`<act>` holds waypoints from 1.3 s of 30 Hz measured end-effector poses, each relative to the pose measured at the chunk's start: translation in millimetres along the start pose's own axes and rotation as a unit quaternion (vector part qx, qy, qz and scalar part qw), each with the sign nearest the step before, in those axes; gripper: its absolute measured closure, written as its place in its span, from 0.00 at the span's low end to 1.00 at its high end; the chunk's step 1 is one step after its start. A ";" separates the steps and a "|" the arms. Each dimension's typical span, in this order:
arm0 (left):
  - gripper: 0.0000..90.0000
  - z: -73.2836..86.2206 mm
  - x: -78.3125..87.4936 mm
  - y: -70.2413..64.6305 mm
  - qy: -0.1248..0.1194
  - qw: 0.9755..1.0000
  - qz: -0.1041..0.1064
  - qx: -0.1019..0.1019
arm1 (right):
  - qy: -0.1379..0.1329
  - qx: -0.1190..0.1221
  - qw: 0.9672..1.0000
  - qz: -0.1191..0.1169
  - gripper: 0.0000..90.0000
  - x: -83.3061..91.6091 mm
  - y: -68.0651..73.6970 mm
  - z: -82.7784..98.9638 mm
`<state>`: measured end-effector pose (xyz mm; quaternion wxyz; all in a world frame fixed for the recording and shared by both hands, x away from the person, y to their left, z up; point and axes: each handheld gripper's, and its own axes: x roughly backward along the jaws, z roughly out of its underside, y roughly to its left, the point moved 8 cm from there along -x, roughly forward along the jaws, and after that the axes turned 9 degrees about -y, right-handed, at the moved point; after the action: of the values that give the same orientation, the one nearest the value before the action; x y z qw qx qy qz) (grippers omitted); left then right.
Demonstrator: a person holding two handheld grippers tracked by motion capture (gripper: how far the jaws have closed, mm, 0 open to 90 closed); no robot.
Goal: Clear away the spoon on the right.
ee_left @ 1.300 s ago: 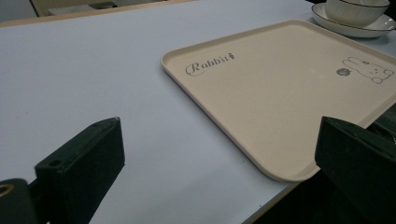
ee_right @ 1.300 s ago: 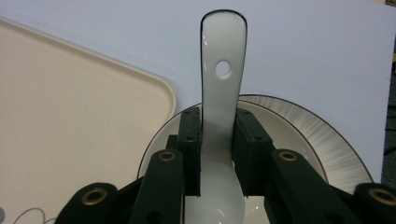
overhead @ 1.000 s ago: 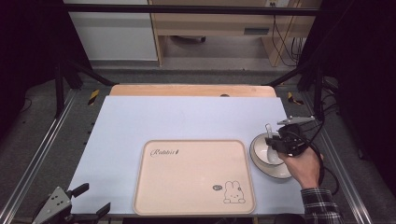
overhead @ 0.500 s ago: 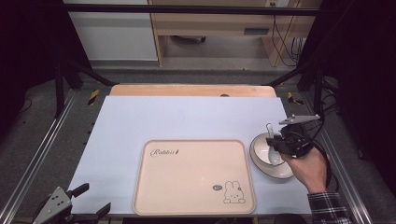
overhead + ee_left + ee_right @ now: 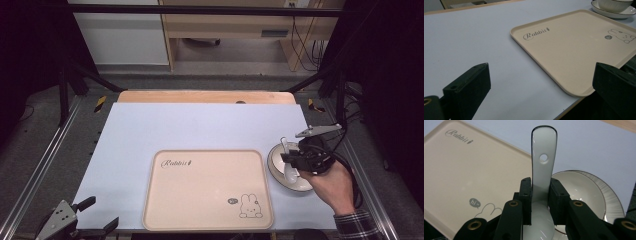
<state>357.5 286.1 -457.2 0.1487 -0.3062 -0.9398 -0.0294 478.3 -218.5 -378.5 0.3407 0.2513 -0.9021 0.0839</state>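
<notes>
Spoon pinched in my right gripper above the bowl; left gripper spread, idle. Next, I judge: set it on the tray.

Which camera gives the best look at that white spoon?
The right gripper view: the white spoon stands close up between the right gripper's jaws, its handle hole plain. In the high view it is small, over the bowl. The left gripper view offers the bowl's edge.

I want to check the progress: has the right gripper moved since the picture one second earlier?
Yes. The right gripper, shut on the white spoon, has drifted toward the bottom of the high view, over the bowl, which stays put.
</notes>
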 end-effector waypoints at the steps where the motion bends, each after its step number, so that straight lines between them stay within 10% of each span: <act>1: 0.01 0.0 0.0 0.0 0.000 1.000 0.000 0.000 | 0.004 0.001 1.000 -0.003 0.82 -0.2 3.2 0.7; 25: 0.01 0.1 0.0 -0.4 0.001 1.000 0.001 -0.003 | 0.089 0.032 0.993 -0.077 0.83 -36.3 66.3 30.1; 39: 0.01 0.1 0.0 -0.6 0.001 1.000 0.001 -0.004 | 0.131 0.043 0.986 -0.092 0.83 -64.7 78.6 53.5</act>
<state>357.1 285.7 -457.3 0.1488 -0.3080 -0.9391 -0.0335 449.1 -142.6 -459.8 0.4514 0.3342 -0.8182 0.1231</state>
